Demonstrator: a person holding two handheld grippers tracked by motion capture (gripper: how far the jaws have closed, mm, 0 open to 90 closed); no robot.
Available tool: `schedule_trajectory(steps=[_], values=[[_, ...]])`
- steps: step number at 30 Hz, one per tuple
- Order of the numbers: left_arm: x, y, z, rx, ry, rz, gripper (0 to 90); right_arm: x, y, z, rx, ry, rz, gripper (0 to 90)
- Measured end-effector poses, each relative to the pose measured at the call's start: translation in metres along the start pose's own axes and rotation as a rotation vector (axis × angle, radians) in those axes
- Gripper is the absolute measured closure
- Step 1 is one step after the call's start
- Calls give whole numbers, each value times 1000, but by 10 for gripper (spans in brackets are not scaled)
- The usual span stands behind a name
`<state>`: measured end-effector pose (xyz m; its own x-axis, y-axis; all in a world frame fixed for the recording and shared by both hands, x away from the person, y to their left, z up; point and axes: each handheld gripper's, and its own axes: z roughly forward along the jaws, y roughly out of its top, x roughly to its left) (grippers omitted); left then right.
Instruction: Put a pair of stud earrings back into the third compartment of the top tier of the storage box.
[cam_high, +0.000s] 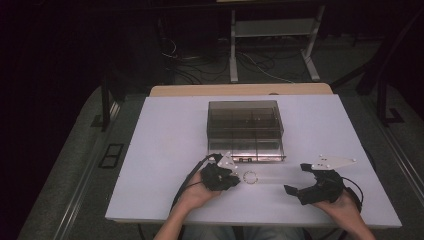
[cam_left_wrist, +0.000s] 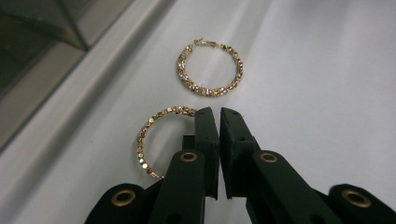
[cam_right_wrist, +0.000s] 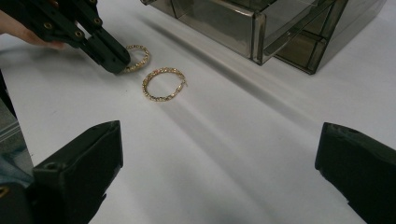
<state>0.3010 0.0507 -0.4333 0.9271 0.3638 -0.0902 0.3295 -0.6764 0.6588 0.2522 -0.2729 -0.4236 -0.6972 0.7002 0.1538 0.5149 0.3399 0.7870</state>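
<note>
Now, L gripper (cam_left_wrist: 219, 114) clamps near hoop earring (cam_left_wrist: 154, 140) just before compartment box (cam_high: 245, 131); second hoop (cam_left_wrist: 210, 70) beside, free. R gripper (cam_high: 295, 177) gapes wide, open tabletop (cam_high: 165, 150) around.

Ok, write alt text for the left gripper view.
The left gripper has its two black jaws nearly together on the rim of a gold beaded hoop earring lying on the white table. A second gold hoop earring lies flat just beyond, and a smoky clear box edges the upper left.
</note>
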Motion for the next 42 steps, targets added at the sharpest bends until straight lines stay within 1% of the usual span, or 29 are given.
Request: schedule_trajectory(steps=[4,5,7,15,21,23,24,29,42], values=[[1,-1,-8,-48,-27,-21,853,0,0,0,1,1,1,3],[1,-1,-11,-61,-33,-32,853,0,0,0,1,0,1,3],[1,-1,-15,-76,-42,-33,853,0,0,0,3,0,2,3],[-2,2,-29,-108,-55,-29,853,0,0,0,2,-1,1,3],[-3,4,-38,-118,-59,-22,853,0,0,0,2,-2,0,3],[-4,6,-41,-123,-61,-12,853,0,0,0,2,-2,1,3],[-4,7,-43,-124,-70,0,853,0,0,0,2,-2,1,3],[-8,13,-49,-117,-85,29,853,0,0,-1,-2,-4,1,3],[-18,33,-62,-117,-87,95,853,-1,-1,-2,-1,-8,9,3]])
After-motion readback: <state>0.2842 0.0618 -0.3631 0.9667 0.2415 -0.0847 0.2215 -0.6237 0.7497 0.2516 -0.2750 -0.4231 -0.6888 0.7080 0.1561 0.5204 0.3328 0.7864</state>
